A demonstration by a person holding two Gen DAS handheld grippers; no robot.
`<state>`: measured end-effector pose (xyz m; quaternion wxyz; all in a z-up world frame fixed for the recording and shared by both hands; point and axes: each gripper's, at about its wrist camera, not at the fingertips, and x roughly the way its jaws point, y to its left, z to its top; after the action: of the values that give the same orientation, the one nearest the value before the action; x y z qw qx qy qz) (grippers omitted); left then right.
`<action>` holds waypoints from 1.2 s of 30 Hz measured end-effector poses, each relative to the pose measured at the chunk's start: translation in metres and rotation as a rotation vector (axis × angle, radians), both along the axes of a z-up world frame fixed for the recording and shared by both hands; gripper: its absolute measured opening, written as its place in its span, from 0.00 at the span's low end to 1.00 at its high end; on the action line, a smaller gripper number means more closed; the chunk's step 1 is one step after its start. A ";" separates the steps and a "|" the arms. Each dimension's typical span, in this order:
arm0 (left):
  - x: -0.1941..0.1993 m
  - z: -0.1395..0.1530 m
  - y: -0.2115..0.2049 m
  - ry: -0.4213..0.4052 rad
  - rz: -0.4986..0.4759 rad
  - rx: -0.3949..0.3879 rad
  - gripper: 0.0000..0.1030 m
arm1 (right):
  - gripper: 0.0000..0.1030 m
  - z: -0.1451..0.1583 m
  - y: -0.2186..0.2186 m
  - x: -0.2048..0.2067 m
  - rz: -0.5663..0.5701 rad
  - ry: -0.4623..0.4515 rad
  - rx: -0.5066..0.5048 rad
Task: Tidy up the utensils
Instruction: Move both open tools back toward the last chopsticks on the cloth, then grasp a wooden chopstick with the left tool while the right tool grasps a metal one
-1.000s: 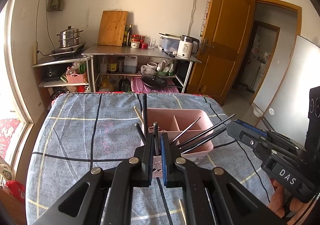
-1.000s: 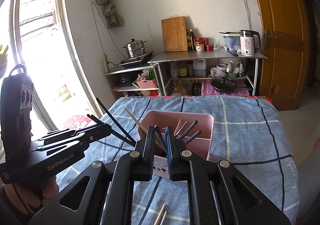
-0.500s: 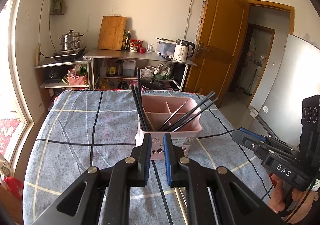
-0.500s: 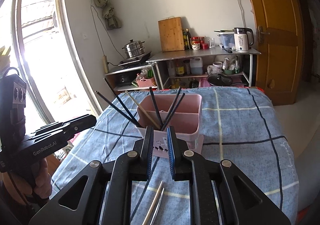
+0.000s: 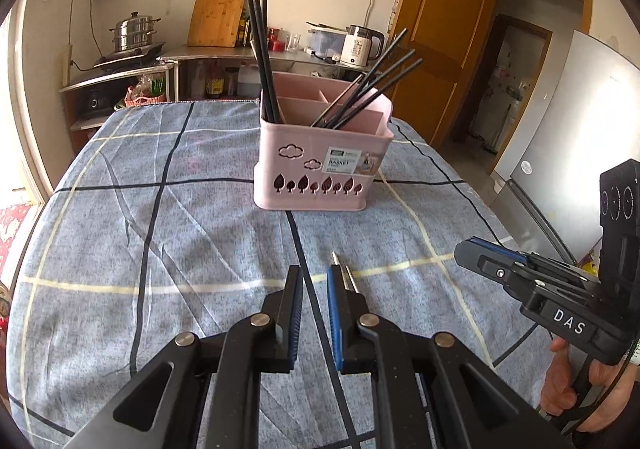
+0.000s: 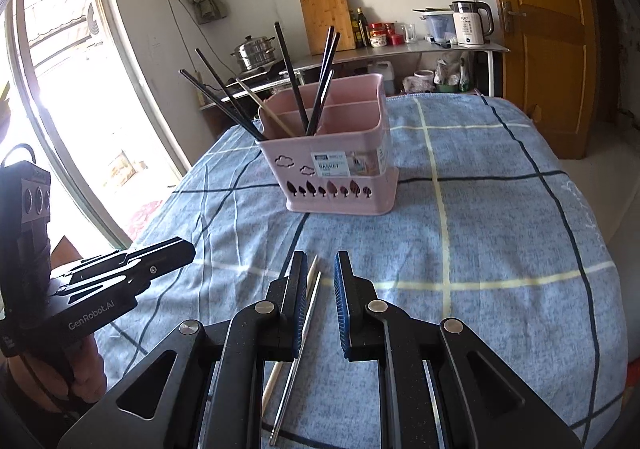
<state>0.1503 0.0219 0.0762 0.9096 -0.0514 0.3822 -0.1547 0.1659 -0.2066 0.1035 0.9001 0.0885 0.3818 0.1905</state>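
Note:
A pink utensil basket (image 5: 322, 165) stands upright on the blue checked cloth, also in the right wrist view (image 6: 340, 169). Several black chopsticks (image 5: 262, 49) and one wooden chopstick (image 6: 264, 107) lean in its compartments. A metal chopstick (image 6: 298, 353) and a wooden one (image 6: 276, 369) lie on the cloth under my right gripper (image 6: 319, 297), which is open and empty. Their tips (image 5: 344, 273) show beside my left gripper (image 5: 312, 301), open and empty, low over the cloth.
The blue checked cloth (image 5: 160, 229) covers the table. Behind it stand a metal shelf with a kettle (image 5: 360, 45), a cutting board (image 5: 218, 13) and a steamer pot (image 5: 134, 29). A wooden door (image 5: 436, 49) is at right, a window (image 6: 60, 109) at left.
Both grippers have pulled back and down from the basket and opened slightly. The basket now stands farther off; loose chopsticks on the cloth have come into view.

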 end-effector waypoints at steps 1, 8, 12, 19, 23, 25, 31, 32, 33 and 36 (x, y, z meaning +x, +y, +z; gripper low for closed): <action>-0.002 -0.003 -0.001 0.004 -0.001 -0.001 0.11 | 0.13 -0.003 0.001 -0.002 0.000 0.007 0.000; -0.007 -0.020 -0.002 0.041 0.000 -0.014 0.11 | 0.13 -0.023 0.007 -0.010 0.012 0.055 -0.016; -0.007 -0.029 -0.001 0.059 0.001 -0.010 0.11 | 0.13 -0.034 0.013 -0.010 0.021 0.080 -0.026; -0.005 -0.042 0.002 0.089 0.006 -0.011 0.11 | 0.13 -0.050 0.026 -0.006 0.046 0.125 -0.043; -0.003 -0.045 0.005 0.096 0.009 -0.014 0.11 | 0.13 -0.059 0.033 -0.004 0.063 0.147 -0.052; -0.003 -0.046 0.006 0.098 0.011 -0.016 0.11 | 0.13 -0.063 0.038 -0.002 0.070 0.158 -0.060; -0.001 -0.048 0.010 0.104 0.020 -0.021 0.11 | 0.13 -0.075 0.047 0.005 0.082 0.186 -0.080; 0.000 -0.048 0.010 0.106 0.021 -0.022 0.11 | 0.13 -0.077 0.048 0.006 0.081 0.191 -0.085; 0.000 -0.048 0.010 0.108 0.021 -0.023 0.11 | 0.13 -0.078 0.048 0.007 0.078 0.195 -0.091; 0.002 -0.050 0.009 0.112 0.020 -0.027 0.11 | 0.13 -0.081 0.049 0.009 0.074 0.200 -0.096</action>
<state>0.1521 0.0309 0.0265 0.8874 -0.0761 0.4301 -0.1478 0.1748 -0.1574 0.0224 0.8531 0.0495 0.4812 0.1954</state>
